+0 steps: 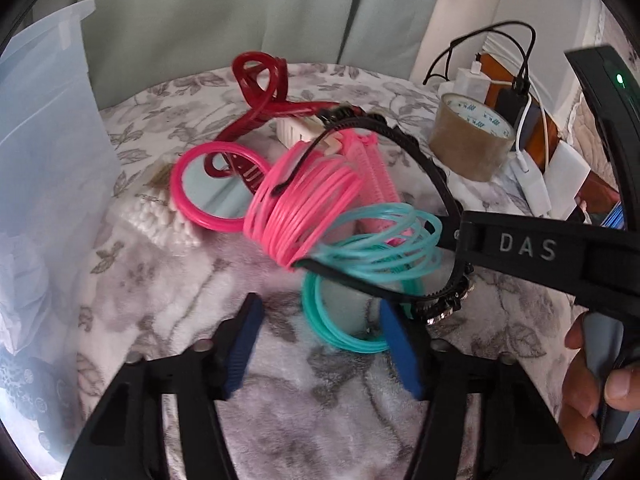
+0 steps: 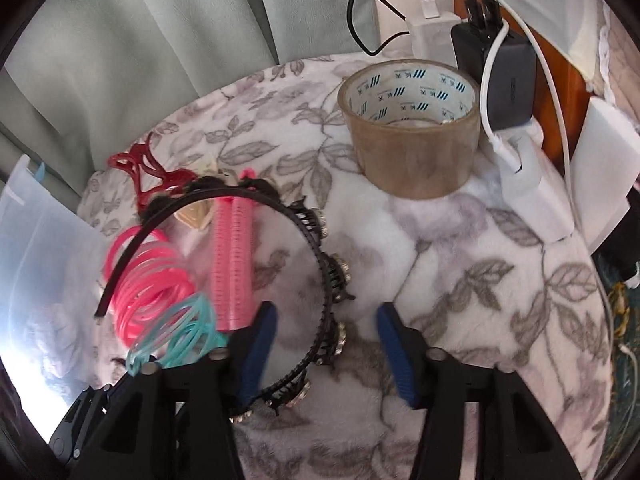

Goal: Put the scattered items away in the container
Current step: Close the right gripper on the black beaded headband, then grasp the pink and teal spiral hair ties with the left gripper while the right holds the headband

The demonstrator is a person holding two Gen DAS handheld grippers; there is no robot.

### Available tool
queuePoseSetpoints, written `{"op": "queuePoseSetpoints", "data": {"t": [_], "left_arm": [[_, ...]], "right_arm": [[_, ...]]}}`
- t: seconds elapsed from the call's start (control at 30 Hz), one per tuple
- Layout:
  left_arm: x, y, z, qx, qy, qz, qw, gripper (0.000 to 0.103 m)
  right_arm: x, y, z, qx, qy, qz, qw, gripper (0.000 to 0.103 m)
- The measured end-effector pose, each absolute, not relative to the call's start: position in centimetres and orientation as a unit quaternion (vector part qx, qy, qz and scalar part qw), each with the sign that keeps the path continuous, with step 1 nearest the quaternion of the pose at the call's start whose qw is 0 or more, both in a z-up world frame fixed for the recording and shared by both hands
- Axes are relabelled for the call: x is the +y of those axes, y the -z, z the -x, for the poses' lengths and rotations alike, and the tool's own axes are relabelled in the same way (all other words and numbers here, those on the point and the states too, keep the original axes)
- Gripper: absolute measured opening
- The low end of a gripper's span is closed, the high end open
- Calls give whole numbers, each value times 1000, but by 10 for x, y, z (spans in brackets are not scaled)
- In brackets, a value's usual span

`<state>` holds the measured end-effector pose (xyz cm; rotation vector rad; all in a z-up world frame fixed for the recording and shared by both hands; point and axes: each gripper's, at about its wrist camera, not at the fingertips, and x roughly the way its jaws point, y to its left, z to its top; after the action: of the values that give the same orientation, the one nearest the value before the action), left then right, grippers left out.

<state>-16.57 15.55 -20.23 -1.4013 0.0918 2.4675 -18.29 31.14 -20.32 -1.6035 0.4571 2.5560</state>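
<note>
Both our grippers — left (image 1: pixel 322 344) and right (image 2: pixel 326 354) — gape wide, holding nothing. The headband (image 2: pixel 320 248) lies beside the pink bangles (image 2: pixel 150 280); the bin (image 1: pixel 44 184) stands left of them.

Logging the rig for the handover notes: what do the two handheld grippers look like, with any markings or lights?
Both are black plastic frames with blue ribbed finger pads and round metal screws. The left gripper shows those alone. The right gripper also carries raised "DAS" lettering and a small green light, seen from the left wrist.

Floral blanket (image 2: pixel 460 264) (fleecy); tape roll (image 2: pixel 412 148), pink mirror (image 1: pixel 212 192) on it
</note>
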Motion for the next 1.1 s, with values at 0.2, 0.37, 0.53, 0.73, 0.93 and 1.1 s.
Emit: {"op": "queuePoseSetpoints", "data": {"t": [0.2, 0.37, 0.53, 0.73, 0.93, 1.1], "left_arm": [[154, 202, 167, 30, -863, 484, 143, 29], [149, 200, 167, 26, -864, 484, 140, 13], [146, 197, 164, 32, -866, 480, 137, 12], [144, 190, 164, 59, -872, 470, 126, 32], [150, 190, 168, 110, -880, 450, 99, 50], [159, 188, 171, 148, -889, 423, 90, 51]], "right_arm": [[318, 203, 181, 148, -839, 521, 53, 25], [326, 200, 176, 166, -839, 517, 45, 14], [341, 196, 164, 179, -838, 512, 58, 13], [368, 198, 149, 198, -831, 514, 79, 13], [378, 200, 144, 207, -827, 516, 78, 13], [382, 200, 143, 215, -825, 517, 74, 13]]}}
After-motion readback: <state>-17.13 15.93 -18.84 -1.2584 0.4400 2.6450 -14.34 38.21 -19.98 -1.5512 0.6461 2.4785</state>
